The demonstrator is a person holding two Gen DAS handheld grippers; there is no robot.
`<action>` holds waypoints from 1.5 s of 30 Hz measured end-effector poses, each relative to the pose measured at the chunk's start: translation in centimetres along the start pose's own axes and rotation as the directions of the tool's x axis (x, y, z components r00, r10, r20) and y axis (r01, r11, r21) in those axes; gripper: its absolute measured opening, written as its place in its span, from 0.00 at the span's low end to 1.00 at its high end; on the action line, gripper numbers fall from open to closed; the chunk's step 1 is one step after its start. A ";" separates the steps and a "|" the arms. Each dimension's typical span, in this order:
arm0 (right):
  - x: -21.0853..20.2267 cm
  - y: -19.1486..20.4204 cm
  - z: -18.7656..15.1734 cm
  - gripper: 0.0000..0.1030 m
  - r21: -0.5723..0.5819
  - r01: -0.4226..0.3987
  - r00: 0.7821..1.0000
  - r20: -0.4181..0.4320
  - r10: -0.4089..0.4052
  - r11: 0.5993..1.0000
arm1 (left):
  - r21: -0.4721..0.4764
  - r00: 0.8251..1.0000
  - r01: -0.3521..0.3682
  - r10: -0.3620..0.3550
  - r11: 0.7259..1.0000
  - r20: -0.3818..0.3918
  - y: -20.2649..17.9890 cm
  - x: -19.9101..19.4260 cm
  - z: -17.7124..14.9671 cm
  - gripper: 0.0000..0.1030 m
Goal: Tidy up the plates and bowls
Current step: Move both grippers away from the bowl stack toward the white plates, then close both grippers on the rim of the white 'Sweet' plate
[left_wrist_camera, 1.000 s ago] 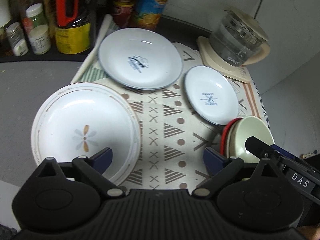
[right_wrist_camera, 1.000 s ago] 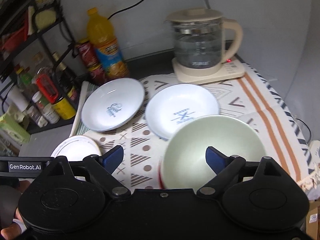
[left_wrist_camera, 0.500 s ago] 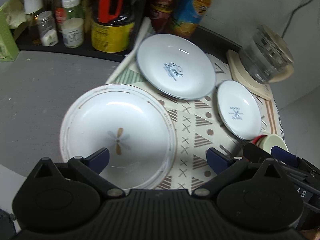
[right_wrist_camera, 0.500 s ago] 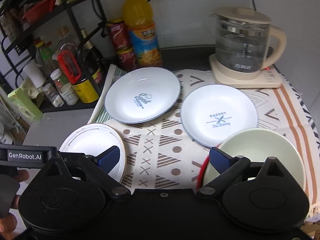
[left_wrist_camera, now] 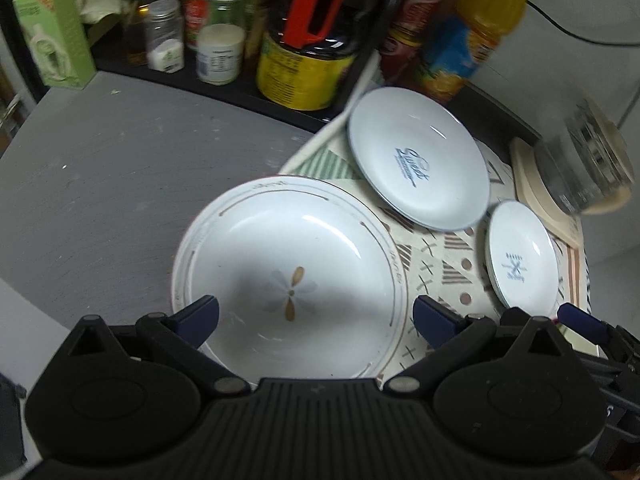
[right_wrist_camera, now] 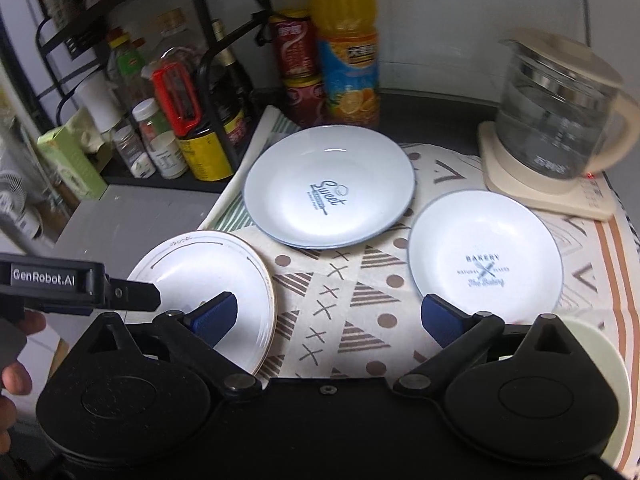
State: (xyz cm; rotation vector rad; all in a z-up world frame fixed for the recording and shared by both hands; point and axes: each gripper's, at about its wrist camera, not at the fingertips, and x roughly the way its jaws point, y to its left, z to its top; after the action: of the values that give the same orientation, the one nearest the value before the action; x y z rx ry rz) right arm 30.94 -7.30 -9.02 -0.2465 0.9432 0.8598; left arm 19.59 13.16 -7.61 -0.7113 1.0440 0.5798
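Note:
A white plate with a flower motif point(left_wrist_camera: 288, 280) lies at the mat's left edge, and my left gripper point(left_wrist_camera: 316, 314) hangs open above its near rim, one finger on each side. Behind it sit a pale blue "Sweet" plate point(left_wrist_camera: 416, 160) and a smaller "Bakery" plate point(left_wrist_camera: 520, 256). My right gripper point(right_wrist_camera: 328, 314) hovers over the bare mat between the flower plate point(right_wrist_camera: 208, 268) and the Bakery plate point(right_wrist_camera: 484, 252). Its jaws are opening, with nothing between them. A pale green bowl point(right_wrist_camera: 596, 344) peeks out at the lower right behind the right gripper's body.
A patterned cloth mat point(right_wrist_camera: 344, 320) covers the counter. A glass kettle point(right_wrist_camera: 560, 120) stands on its base at the back right. An orange juice bottle point(right_wrist_camera: 348, 52), cans and a rack of jars point(right_wrist_camera: 160, 148) line the back. Grey counter point(left_wrist_camera: 100, 180) lies left of the mat.
Both grippers have moved left. The green bowl slid from between the right fingers to the view's right edge, and those fingers spread wider. The left gripper now hangs over the flower plate.

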 end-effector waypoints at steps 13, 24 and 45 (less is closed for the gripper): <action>2.9 -2.6 3.9 0.93 -0.053 -0.016 1.000 -0.028 0.014 0.998 | -0.143 0.999 -0.005 0.010 0.990 0.031 0.1 0.8 2.9 0.97; 7.1 -6.2 7.2 0.73 0.042 -0.004 0.998 -0.055 0.006 0.999 | -0.196 0.996 0.069 -0.055 0.978 0.074 -0.5 3.3 5.8 0.90; 15.0 -11.5 9.3 0.33 0.272 0.015 0.990 -0.137 0.024 0.962 | -0.328 0.985 0.174 -0.165 0.929 0.055 -0.7 11.9 10.6 0.33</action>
State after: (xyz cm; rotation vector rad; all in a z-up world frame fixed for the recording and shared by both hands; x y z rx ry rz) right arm 49.54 -1.81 -17.33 -0.0663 1.1807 0.7129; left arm 30.76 21.91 -14.92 -1.0771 0.8570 0.6201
